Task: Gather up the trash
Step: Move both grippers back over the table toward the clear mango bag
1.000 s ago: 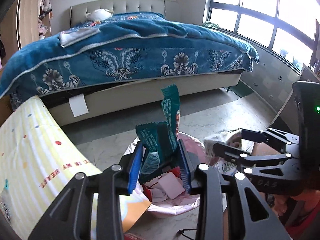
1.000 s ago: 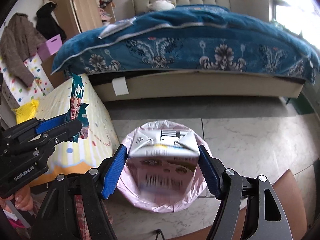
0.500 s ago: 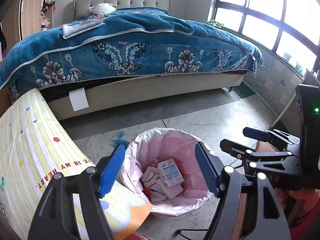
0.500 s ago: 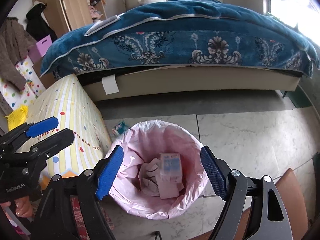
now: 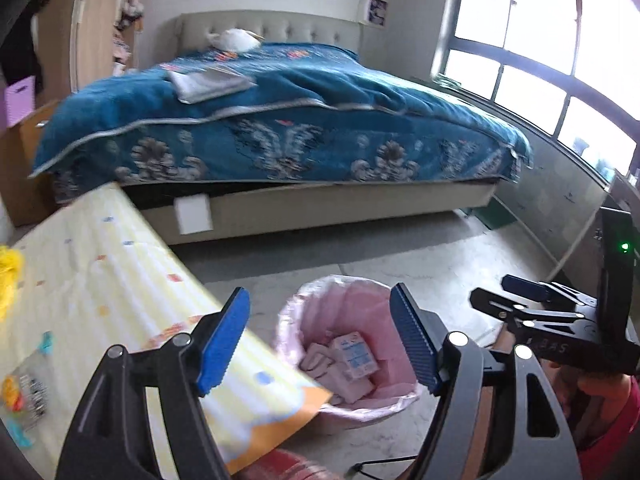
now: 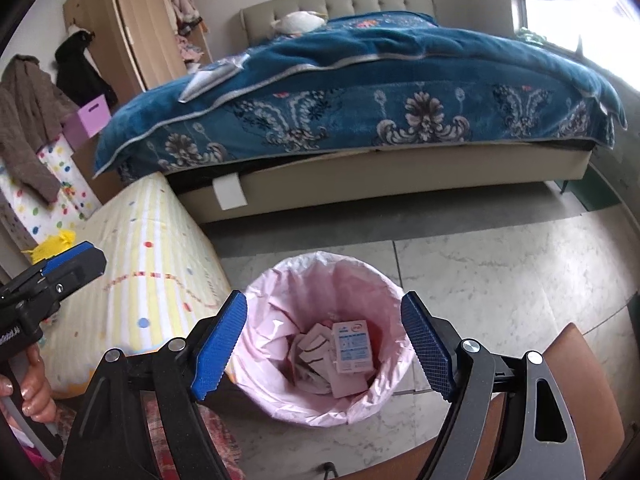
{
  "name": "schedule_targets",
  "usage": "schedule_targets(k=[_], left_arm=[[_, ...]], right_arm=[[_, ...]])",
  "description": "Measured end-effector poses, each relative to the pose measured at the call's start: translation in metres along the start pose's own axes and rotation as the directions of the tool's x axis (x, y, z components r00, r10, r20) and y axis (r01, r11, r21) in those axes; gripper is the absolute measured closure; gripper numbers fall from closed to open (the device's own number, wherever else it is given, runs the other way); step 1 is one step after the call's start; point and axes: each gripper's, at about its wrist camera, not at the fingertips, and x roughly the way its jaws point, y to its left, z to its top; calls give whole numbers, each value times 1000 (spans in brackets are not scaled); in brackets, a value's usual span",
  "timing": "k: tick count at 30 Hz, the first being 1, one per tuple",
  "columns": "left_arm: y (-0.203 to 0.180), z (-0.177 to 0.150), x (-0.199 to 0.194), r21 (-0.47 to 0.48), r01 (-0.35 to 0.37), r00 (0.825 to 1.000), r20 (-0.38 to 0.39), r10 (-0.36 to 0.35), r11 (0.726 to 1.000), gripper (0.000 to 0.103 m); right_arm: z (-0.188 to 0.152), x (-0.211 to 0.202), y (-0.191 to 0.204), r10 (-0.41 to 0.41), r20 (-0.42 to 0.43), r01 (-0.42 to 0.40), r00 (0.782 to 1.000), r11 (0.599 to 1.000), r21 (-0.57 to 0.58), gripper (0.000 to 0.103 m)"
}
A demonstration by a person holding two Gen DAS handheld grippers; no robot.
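Above bin (image 6: 320, 272): both grippers, left (image 5: 320, 340) and right (image 6: 324, 344), jaws apart, empty; carton (image 6: 354, 346) inside, apparently dropped there as trash.

Your right jaws wide with the bin (image 6: 320, 320) mouth clear below between them, striped bench (image 6: 152, 264) edge crowding just left, bare floor (image 6: 500, 264) right, bed (image 6: 360, 120) beyond.

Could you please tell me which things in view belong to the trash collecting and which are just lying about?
Part of the job:
- pink-lined bin
- white carton inside it
- crumpled papers inside it
- left tongs, open and empty
- right tongs, open and empty

Just lying about:
- bed
- striped cloth
- purple box
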Motion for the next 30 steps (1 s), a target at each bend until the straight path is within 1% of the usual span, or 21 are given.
schedule_targets(k=[4,8,10,12,13,15,17,20,21,22,23,24,25,27,28,29,30], left_arm=[[21,-10,-24,-39,-63,998,19,64,997,32],[47,-25,-53,-65,-150,988,34,152,987,30],[60,-34,-67,-79,-193,980,38,197,978,29],[76,-46,-84,-98,-239,969,43,244,966,29],[84,-52,-91,-109,-259,963,43,265,960,29],[100,-63,-104,-128,-297,952,40,304,946,29],[116,-72,-117,-153,-331,940,37,340,931,29],[146,-88,-139,-212,-386,917,24,399,898,28],[158,-94,-148,-234,-407,906,17,422,883,28],[165,-99,-153,-248,-420,899,13,437,873,27],[176,-105,-161,-268,-441,888,4,459,856,27],[185,-109,-166,-282,-457,880,-3,476,844,27],[198,-116,-175,-305,-480,866,-13,500,823,26],[214,-125,-186,-335,-500,852,-25,523,799,24],[225,-130,-192,-358,-513,842,-36,538,780,23],[231,-133,-195,-370,-521,837,-43,546,769,22],[240,-138,-199,-383,-532,829,-53,557,755,22]], right_arm=[[3,-6,20,38,3,-38,999,998,-42,27],[4,-14,49,84,8,-83,996,992,-96,32],[2,-15,62,102,6,-101,995,988,-118,33],[0,-16,88,139,-7,-138,990,976,-170,36],[-1,-16,94,146,-10,-146,989,973,-180,37],[-2,-13,124,182,-35,-185,983,953,-240,40],[-2,-13,139,198,-45,-203,979,942,-268,42],[-4,-10,180,241,-68,-250,968,906,-342,42],[-6,-8,202,263,-84,-275,961,883,-381,42],[-7,-6,208,267,-88,-279,960,878,-388,42],[-9,-4,220,275,-97,-290,957,867,-405,42],[-12,-1,241,291,-115,-311,950,843,-439,42],[-14,-1,249,294,-117,-315,948,838,-446,42],[-19,1,272,312,-134,-337,941,814,-473,41],[-24,7,294,327,-159,-361,932,788,-499,41],[-25,6,299,328,-161,-363,931,784,-503,40],[-28,13,315,332,-182,-377,926,767,-520,35]])
